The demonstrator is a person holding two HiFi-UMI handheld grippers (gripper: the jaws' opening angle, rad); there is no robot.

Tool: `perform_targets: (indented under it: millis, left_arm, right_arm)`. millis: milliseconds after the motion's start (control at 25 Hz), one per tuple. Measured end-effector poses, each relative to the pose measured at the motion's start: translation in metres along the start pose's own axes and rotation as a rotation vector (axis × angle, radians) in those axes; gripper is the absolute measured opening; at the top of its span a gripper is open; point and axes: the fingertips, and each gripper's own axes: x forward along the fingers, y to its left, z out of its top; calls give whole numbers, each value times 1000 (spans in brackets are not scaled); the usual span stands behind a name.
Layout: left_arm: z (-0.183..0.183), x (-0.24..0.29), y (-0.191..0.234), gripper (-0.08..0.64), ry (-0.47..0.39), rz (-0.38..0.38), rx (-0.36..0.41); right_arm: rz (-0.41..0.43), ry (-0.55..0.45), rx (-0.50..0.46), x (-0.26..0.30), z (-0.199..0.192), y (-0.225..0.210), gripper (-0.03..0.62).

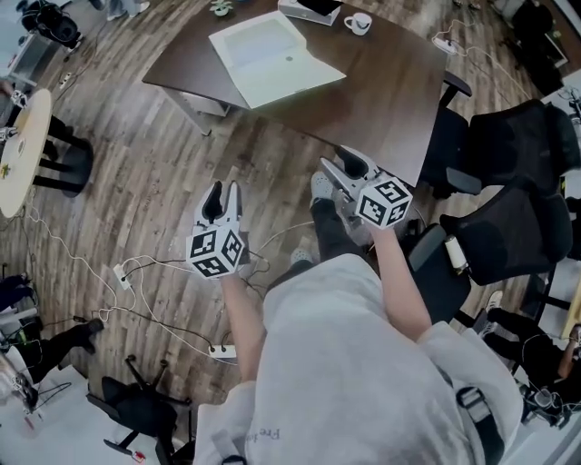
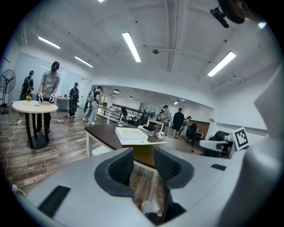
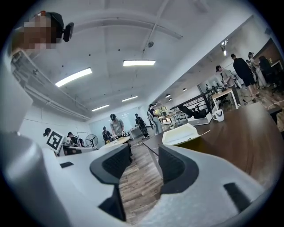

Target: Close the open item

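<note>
While I hold my left tongs (image 1: 223, 191) with jaws apart and empty, right tongs (image 1: 343, 162) likewise parted and empty, white box (image 1: 272, 56) lying open on the dark bench (image 1: 390, 91) ahead, well apart from both

- Table (image 1: 381, 82): dark brown wood-look top, smooth with a soft sheen.
- Box (image 1: 272, 59): white and matt, probably card, though it is too far off to be sure.
- Mug (image 1: 357, 24): white, glossy, like glazed pottery.
- Floor (image 1: 136, 182): grey-brown wood-grain planks, satin finish.
- Left tongs (image 1: 226, 189) and right tongs (image 1: 332, 156): smooth, matt pale grey plastic shells.
- Pads (image 2: 120, 166): dark, dull, finely ribbed, rubber-like.
- Chairs (image 1: 508, 182): black woven cloth or mesh.
- Sweatshirt (image 1: 354, 363): soft grey cloth.
</note>
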Motion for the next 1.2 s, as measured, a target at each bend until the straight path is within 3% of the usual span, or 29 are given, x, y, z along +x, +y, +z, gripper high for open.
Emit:
perform_targets:
  millis: [520, 720, 960, 1200]
  left_arm:
    - [1, 46, 8, 139, 30, 55, -38]
    - [21, 100, 12, 140, 36, 51, -27]
    - [70, 170, 6, 140, 30, 24, 3]
    - [101, 226, 10, 140, 31, 45, 35]
  right_arm:
    - [-4, 31, -19, 32, 17, -56, 204]
    - [-33, 33, -56, 55, 45, -108, 204]
    - [-65, -12, 2, 86, 88, -178, 204]
    - [-37, 13, -19, 124, 116, -225, 210]
